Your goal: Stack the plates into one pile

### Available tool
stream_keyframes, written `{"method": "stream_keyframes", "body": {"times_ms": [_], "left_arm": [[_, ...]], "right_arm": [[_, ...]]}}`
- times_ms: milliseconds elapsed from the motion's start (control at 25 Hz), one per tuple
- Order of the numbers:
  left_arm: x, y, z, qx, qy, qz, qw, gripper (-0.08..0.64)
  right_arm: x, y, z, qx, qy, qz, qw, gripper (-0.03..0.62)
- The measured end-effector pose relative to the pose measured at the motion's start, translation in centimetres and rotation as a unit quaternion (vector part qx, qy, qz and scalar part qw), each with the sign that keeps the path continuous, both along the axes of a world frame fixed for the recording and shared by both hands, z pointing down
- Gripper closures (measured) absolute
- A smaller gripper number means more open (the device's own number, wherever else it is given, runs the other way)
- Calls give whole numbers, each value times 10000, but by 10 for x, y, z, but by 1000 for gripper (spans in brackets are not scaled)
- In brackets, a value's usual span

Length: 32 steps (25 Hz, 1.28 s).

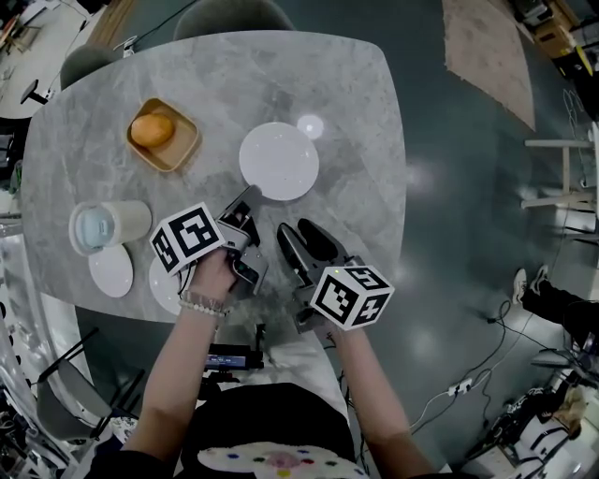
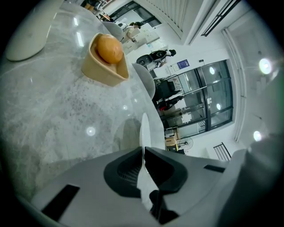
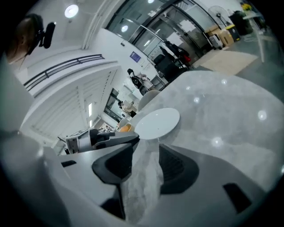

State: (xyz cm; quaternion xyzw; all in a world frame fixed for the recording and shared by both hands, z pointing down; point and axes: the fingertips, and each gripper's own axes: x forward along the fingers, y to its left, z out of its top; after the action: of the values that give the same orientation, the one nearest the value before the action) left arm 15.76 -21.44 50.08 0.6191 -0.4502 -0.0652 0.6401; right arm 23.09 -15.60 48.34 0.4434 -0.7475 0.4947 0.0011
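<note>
A white plate (image 1: 279, 161) is at the middle of the marble table (image 1: 356, 112). My left gripper (image 1: 249, 197) is shut on its near-left rim. In the left gripper view the plate (image 2: 144, 126) shows edge-on as a thin white line pinched between the dark pads (image 2: 126, 170). Two smaller white plates (image 1: 110, 271) (image 1: 165, 288) lie at the near left edge, the second partly hidden behind the left gripper's marker cube. My right gripper (image 1: 301, 238) stands open just right of the left one, with nothing between its fingers. The right gripper view shows the held plate (image 3: 157, 123) ahead, with the left gripper (image 3: 103, 138) at its rim.
A wooden bowl (image 1: 180, 148) holding an orange (image 1: 153, 129) sits at the far left. A pale cup (image 1: 110, 225) lies on its side by the small plates. Chairs (image 1: 234, 17) stand at the table's far side. The table's near edge is just under my hands.
</note>
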Motion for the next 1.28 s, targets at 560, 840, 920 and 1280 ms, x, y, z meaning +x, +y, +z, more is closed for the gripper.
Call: {"method": "stream_keyframes", "body": {"times_ms": [560, 840, 920, 1280], "left_arm": [[1, 1, -3, 29, 74, 59, 10000, 537], [1, 3, -1, 94, 44, 139, 9998, 535], [0, 2, 0, 134, 20, 165, 9998, 533], [-4, 8, -1, 252, -38, 242, 9994, 531]], "right_arm": [[-18, -40, 28, -881, -1720, 1076, 9752, 403], [-12, -44, 32, -787, -1367, 1311, 9787, 469], [-11, -45, 32, -692, -1304, 1329, 9801, 476], [-15, -41, 25, -489, -1051, 1194, 9861, 502]]}}
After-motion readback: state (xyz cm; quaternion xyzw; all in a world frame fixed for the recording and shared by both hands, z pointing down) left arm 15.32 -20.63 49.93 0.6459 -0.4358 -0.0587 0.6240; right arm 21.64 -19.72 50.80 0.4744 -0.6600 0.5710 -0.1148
